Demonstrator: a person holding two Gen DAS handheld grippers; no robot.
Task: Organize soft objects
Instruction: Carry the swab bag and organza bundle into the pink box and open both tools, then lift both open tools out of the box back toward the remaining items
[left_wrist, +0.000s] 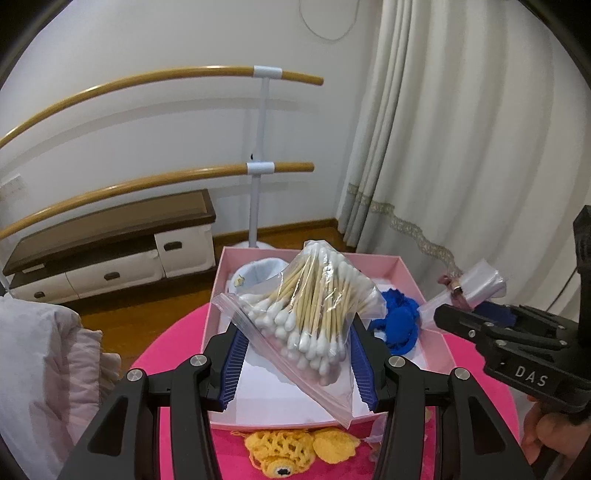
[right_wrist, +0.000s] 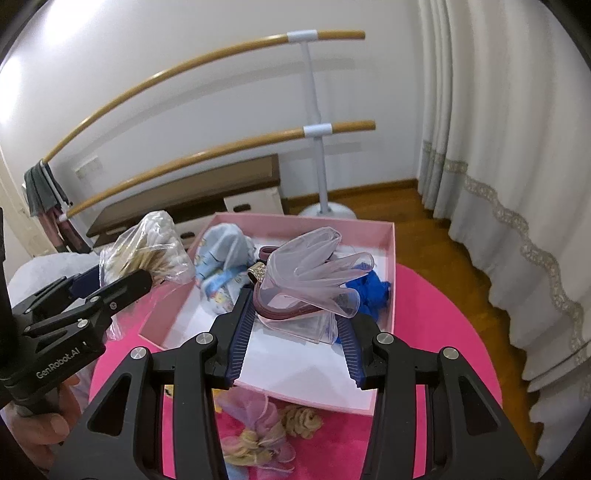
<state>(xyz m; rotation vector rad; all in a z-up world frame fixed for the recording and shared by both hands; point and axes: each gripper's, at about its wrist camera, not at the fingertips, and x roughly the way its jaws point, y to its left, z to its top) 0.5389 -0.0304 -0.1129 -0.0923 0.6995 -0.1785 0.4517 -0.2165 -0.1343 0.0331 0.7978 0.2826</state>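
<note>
While both tongs grip bags, the pink box (left_wrist: 402, 271) waits.

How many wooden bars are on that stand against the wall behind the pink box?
2. The upper bar runs across the top of the white post; the lower bar sits partway down it. Their left ends run out of the left wrist view.

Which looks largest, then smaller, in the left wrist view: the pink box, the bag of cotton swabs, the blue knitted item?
1. pink box
2. bag of cotton swabs, held up in the left gripper, so nearness to the camera enlarges it
3. blue knitted item, partly hidden behind the bag
</note>
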